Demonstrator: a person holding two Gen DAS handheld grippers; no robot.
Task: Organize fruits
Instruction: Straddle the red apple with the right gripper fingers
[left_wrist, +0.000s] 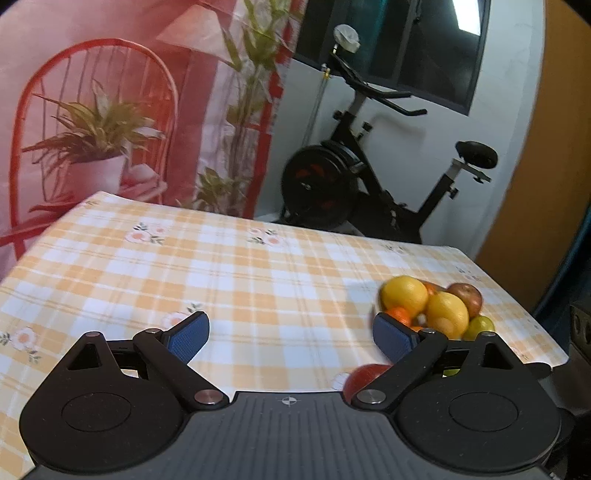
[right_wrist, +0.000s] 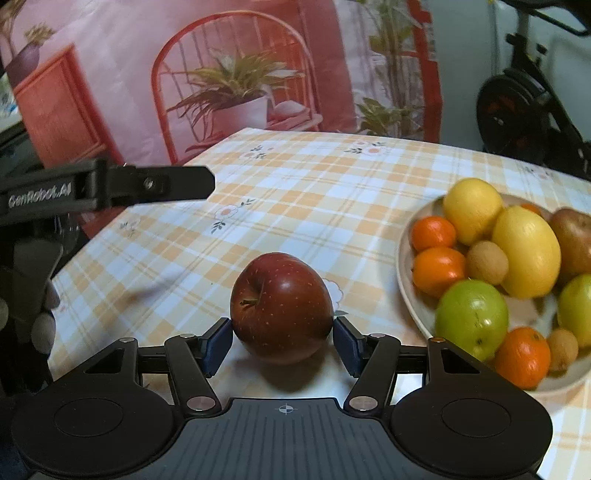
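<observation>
Dark red apple (right_wrist: 281, 308) sits squarely between right gripper (right_wrist: 282, 341) pads, touching both; cream fruit plate (right_wrist: 406, 266) lies rightward. Left gripper (left_wrist: 291, 336) wide open, empty.

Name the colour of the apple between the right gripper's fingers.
Dark red apple with pale speckles, clearest in the right wrist view.

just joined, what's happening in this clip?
A person is sorting fruit with two handheld grippers. The right gripper has its pads on either side of a red apple that sits on the checked tablecloth, just left of a plate already piled with lemons, oranges, green apples and kiwis. Whether it is gripped or just bracketed is hard to tell. The left gripper is open and empty, held above the table beside it.
</observation>
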